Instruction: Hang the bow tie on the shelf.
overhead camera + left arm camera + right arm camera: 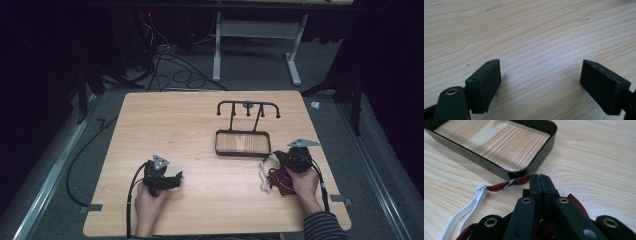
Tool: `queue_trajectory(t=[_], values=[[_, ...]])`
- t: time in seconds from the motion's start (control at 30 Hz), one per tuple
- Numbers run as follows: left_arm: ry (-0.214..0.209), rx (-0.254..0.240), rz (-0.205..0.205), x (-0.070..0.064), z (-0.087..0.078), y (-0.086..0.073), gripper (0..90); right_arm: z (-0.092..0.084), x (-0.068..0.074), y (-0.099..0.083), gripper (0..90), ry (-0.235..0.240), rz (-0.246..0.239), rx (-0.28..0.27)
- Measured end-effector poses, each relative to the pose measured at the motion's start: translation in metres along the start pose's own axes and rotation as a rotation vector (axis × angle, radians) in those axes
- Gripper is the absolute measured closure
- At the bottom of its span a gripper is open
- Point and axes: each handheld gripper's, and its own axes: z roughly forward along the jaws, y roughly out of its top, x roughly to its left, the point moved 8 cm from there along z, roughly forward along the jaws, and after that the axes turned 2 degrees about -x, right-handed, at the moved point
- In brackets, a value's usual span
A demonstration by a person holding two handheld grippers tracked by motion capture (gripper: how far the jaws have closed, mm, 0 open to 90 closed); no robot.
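Left tool (172,178) near me rests released on my bare counter (200,130); farther right, right tool (540,178) is clenched on the dark red cloth (501,185) with its white loop (471,207), just beside the black tray (534,162).

Black two-jaw left gripper (175,178) with grey three-cornered plate, brass-ringed screw holes (right gripper (540,178) too), black trailing cables, striped dark sleeve (324,227) nearest table edge (200,234)
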Motion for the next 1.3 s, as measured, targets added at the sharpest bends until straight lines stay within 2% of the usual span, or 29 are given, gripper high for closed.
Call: queue_trajectory(t=[0.23, 0.6, 0.8, 1.03, 1.3], values=[[0.000, 0.001, 0.000, 0.000, 0.000, 0.000, 17.5, -0.020, 0.006, 0.008, 90.0, 0.007, -0.025, -0.053], [0.000, 0.001, 0.000, 0.000, 0.000, 0.000, 17.5, -0.047, 0.012, 0.015, 90.0, 0.014, -0.057, -0.107], [0.000, 0.001, 0.000, 0.000, 0.000, 0.000, 17.5, -0.058, 0.018, 0.023, 90.0, 0.019, -0.075, -0.140], [0.000, 0.000, 0.000, 0.000, 0.000, 0.000, 17.5, -0.072, 0.028, 0.036, 90.0, 0.027, -0.121, -0.184], [0.000, 0.001, 0.000, 0.000, 0.000, 0.000, 17.5, -0.080, 0.039, 0.046, 90.0, 0.045, -0.151, -0.210]])
